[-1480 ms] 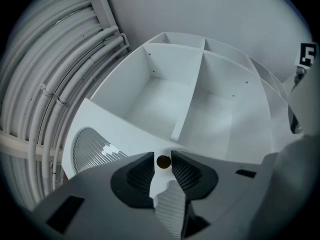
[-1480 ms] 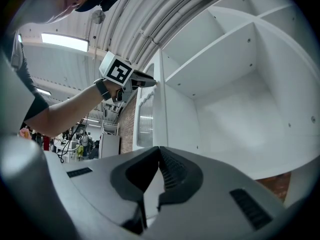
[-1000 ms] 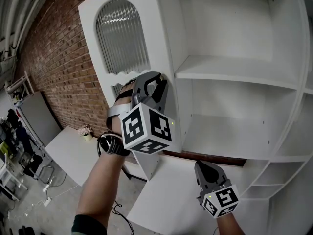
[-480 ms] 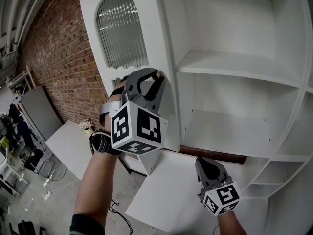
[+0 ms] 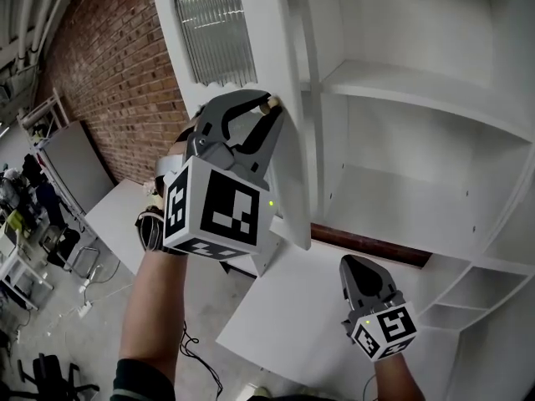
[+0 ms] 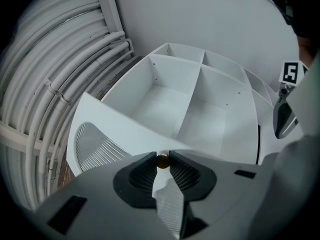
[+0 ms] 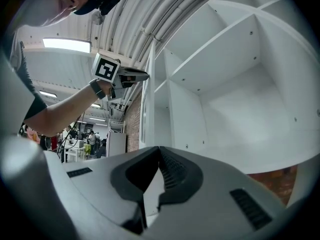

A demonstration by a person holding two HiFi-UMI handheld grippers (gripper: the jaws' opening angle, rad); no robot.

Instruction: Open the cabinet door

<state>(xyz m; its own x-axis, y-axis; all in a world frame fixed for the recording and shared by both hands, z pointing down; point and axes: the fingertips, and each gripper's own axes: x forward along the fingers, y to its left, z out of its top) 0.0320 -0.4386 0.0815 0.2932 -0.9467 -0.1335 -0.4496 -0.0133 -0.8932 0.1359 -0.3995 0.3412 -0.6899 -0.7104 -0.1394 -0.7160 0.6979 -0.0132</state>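
Cabinet door [image 5: 274, 50] swung further out than before, long axis upright; left tongs [image 5: 271, 104] closing on its knob [image 6: 163, 161]; right tongs [image 5: 353, 262] closed, empty

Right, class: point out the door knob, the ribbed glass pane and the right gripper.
door knob [image 6: 163, 161], left gripper view, its round head
ribbed glass pane [image 5: 216, 27], head view, middle of the glass
right gripper [image 5: 351, 263], head view, its closed tips

left hand-held gripper [image 5: 272, 105]: closing on knob [image 6: 163, 161] | right hand-held gripper [image 5: 352, 262]: jaws together
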